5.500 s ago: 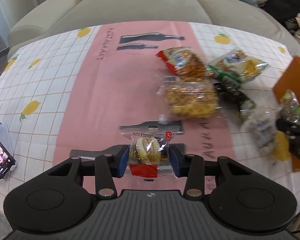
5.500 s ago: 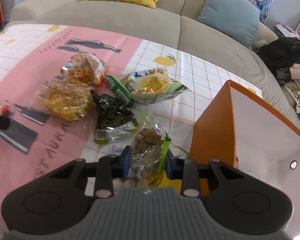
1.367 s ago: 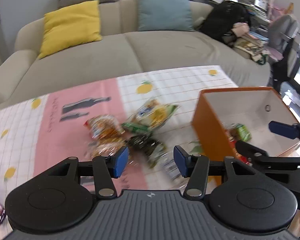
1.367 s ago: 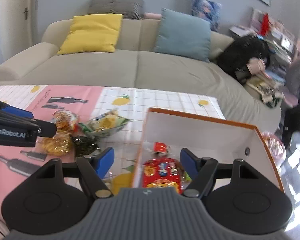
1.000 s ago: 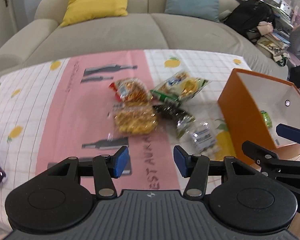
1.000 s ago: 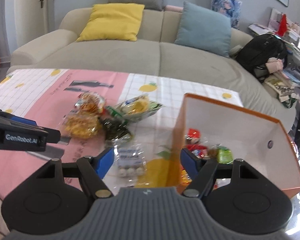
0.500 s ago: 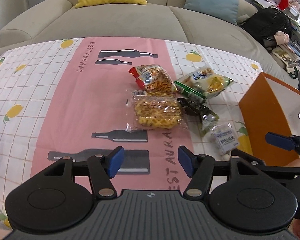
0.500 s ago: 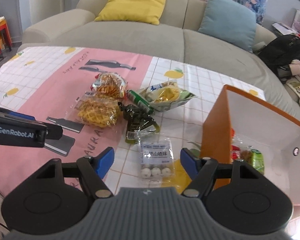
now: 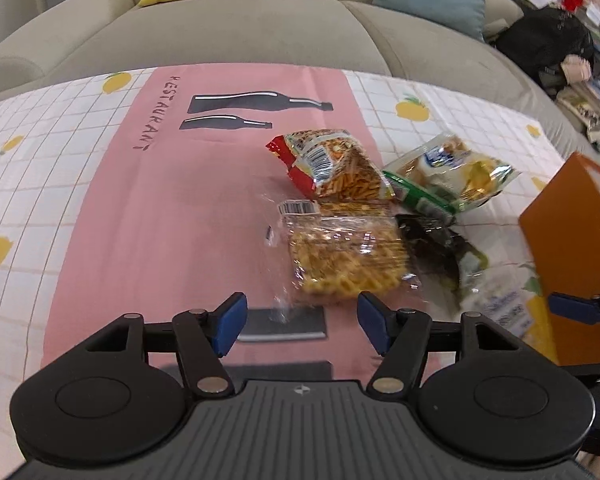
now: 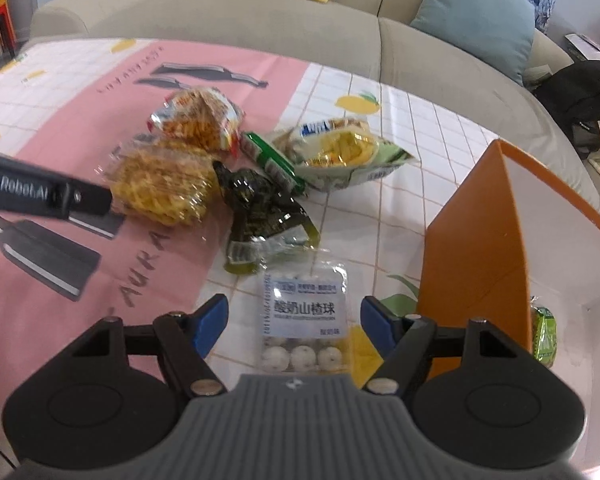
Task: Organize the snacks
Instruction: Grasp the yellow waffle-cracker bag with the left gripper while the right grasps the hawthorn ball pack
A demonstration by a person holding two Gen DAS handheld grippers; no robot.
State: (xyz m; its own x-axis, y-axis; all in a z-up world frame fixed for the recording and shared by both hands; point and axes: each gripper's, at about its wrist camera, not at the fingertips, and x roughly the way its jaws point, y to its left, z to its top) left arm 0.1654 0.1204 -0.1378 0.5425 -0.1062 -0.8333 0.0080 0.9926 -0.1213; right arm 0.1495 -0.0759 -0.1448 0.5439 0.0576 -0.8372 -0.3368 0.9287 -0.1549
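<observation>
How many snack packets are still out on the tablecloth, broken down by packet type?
Clear packets with yellow crunchy snacks: 1
Red-edged stick-snack bags: 1
Pale green chip bags: 1
Dark green packets: 1
Clear packs of white balls: 1
Total: 5 on the tablecloth; at least one more green packet shows inside the orange box.

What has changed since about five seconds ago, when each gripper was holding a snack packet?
Both packets were let go into the orange box. The left gripper and right gripper, now open and empty, have come back down toward the pile. The five snacks on the tablecloth stayed put.
</observation>
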